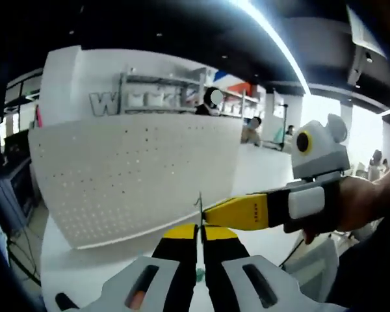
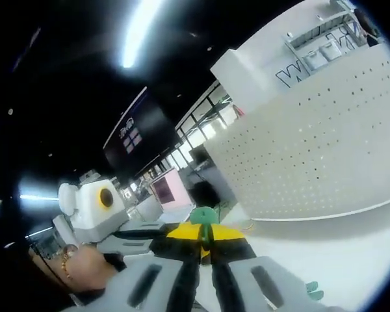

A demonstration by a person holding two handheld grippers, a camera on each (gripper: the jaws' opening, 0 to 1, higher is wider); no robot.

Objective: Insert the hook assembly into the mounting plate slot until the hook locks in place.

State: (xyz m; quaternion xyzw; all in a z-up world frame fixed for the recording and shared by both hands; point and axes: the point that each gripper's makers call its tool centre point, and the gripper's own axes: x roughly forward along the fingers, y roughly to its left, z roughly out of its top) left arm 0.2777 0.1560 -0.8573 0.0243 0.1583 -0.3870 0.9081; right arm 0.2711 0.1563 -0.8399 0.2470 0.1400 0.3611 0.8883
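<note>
Jaws of the left gripper (image 1: pixel 199 235) stand pressed together on a thin dark upright piece, likely the hook assembly (image 1: pixel 199 209), whose top pokes just above the yellow tips; its shape is too slim to make out. From the right side the right gripper (image 1: pixel 211 212) reaches in, its yellow tip touching that same piece, with a hand (image 1: pixel 357 205) behind it. Beyond both stands the white perforated mounting plate (image 1: pixel 136 172), upright and well ahead of the tips. In the right gripper view the jaws look closed, and a green part (image 2: pixel 204 215) sits just past the tips, mostly hidden; whether they pinch anything I cannot tell. The plate lies ahead to the right there.
</note>
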